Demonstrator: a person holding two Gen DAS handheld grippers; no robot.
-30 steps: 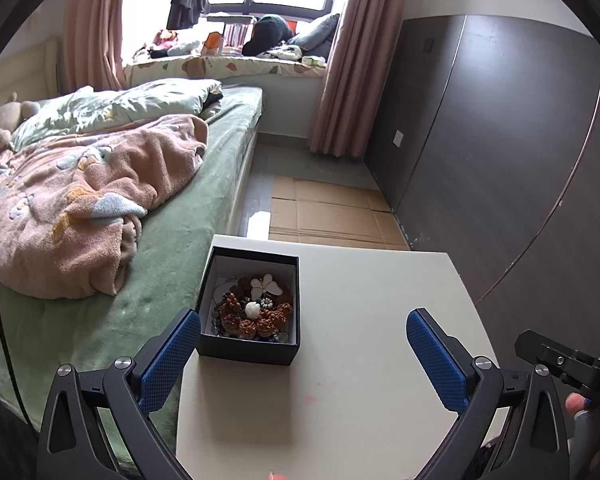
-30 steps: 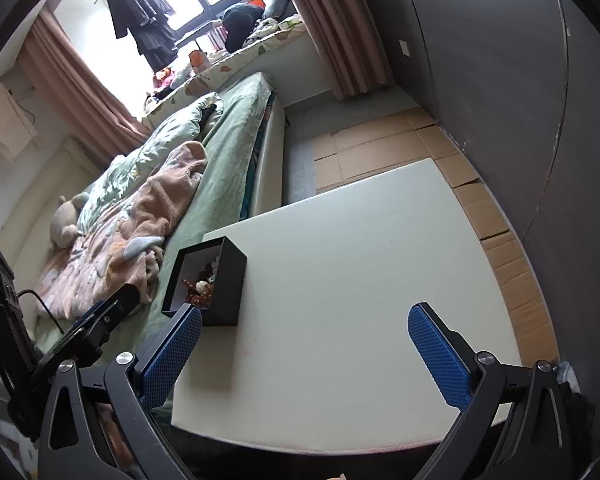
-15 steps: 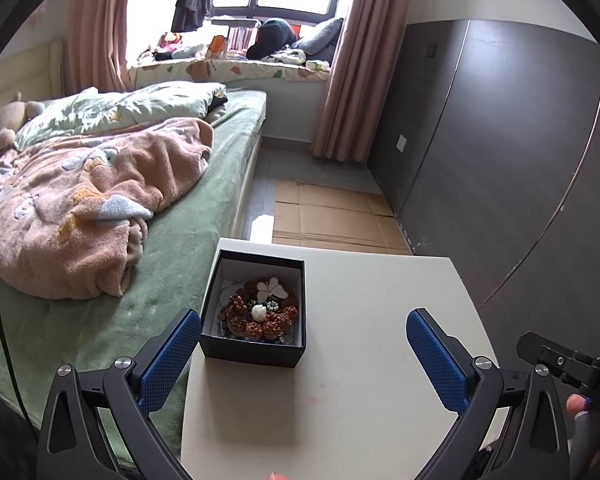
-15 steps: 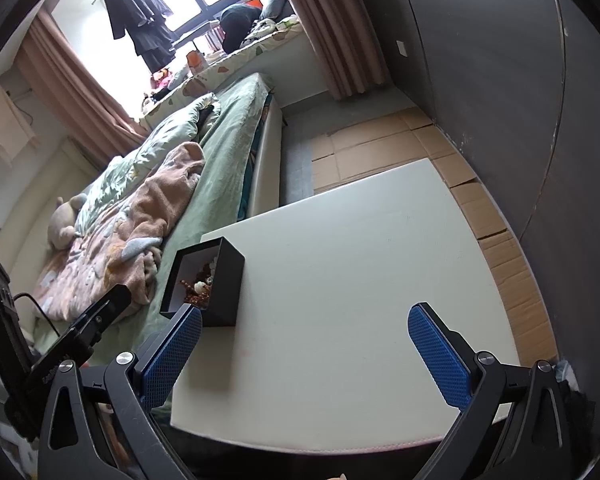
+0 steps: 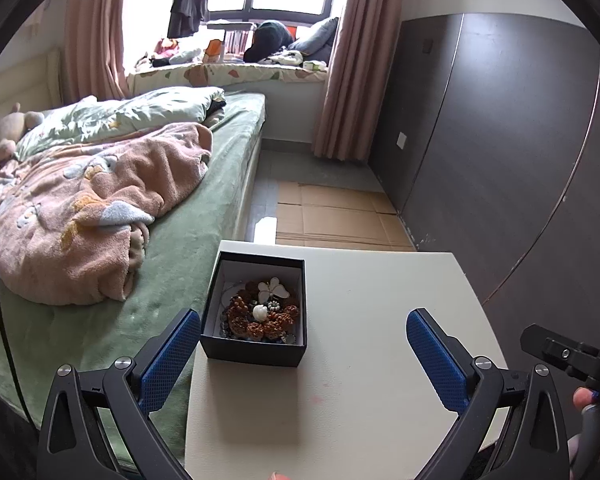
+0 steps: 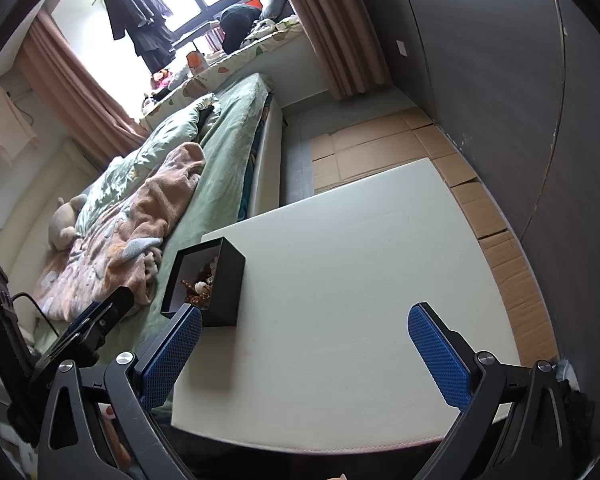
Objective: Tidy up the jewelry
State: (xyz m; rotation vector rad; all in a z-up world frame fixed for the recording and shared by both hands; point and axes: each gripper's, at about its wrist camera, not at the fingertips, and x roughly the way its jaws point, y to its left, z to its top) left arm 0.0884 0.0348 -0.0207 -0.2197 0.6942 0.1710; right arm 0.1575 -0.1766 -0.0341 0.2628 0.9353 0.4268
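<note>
So the thing that matters here is where the small square black cardboard box [image 5: 255,312] sits relative to each pair of tongs. It's on the cream-white worktop [image 5: 380,320], tucked up against the edge nearest the green bed [image 5: 112,320], lid off, with a jumble of jewelry [image 5: 262,312] inside: brown beaded pieces, a white flower-shaped piece and a small white pearl-like bead on top.

The left tongs [image 5: 304,356] are wide apart and holding nothing, and the box is just ahead of them, a bit left of centre, nearly touching the left blue pad in that view. The right tongs [image 6: 306,356] are also spread and empty, but from that side the box [image 6: 208,284] is way off to the left, with bare worktop [image 6: 360,280] straight ahead.

My read: the left hand is clearly the closer one and lined up best to dip in from above. The box is square, so no real long axis to worry about; the jewelry pile is tangled, so picking one piece out cleanly looks like the tricky bit.
</note>
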